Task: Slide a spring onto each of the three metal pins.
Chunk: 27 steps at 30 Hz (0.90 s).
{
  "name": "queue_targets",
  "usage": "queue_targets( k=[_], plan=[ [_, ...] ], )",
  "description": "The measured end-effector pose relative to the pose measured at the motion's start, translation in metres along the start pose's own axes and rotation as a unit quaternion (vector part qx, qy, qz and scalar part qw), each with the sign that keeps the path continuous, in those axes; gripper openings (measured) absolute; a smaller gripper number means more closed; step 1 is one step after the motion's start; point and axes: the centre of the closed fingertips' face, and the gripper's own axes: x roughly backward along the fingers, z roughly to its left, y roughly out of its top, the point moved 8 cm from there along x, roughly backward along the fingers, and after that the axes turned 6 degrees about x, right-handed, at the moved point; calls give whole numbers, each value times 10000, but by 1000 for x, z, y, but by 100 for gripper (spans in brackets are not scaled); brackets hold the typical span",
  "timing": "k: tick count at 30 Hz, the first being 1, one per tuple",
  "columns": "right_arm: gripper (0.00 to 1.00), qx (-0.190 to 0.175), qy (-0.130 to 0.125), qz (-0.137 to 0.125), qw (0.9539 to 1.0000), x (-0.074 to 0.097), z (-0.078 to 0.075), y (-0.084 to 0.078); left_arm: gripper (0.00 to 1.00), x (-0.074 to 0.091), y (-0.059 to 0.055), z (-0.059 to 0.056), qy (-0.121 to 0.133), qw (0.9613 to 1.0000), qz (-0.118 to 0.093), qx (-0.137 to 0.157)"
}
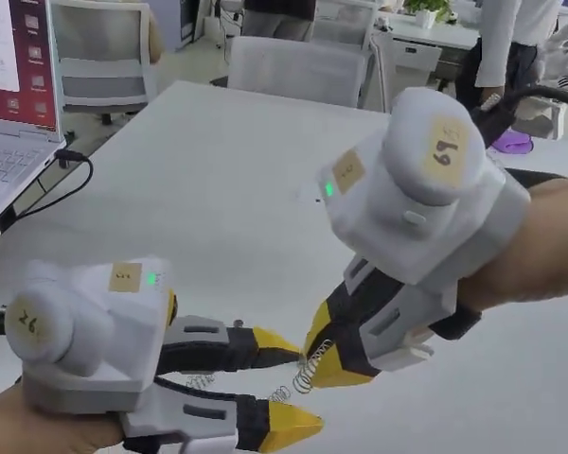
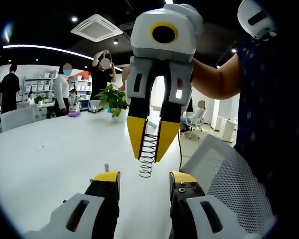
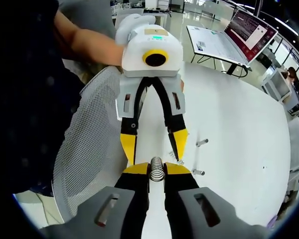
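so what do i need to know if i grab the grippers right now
Right gripper: shut on a spring, held just above the table.
Left gripper: open, holding nothing, facing the right one closely.
Two pins lie bare on the table beyond the jaws. Loose springs lie under the grippers.
Done: one spring picked up; no pin I can see carries a spring.
Left: probably grip a pin with the left, slide the held spring on, then repeat for the others.
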Motion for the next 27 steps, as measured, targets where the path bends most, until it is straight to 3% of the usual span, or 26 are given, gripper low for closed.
queue_targets(
  k=[9,16,27],
  plan=[
    [8,-134,-165,92,9997,4,-5,-11,52,27,-7,9,593,9982,-27,79],
    [8,-249,-295,172,9991,10,-10,-21,66,42,-11,14,1029,9946,-85,145],
    [8,-506,-561,384,9964,20,-30,-44,75,65,-20,22,1525,9878,-135,295]
  ],
)
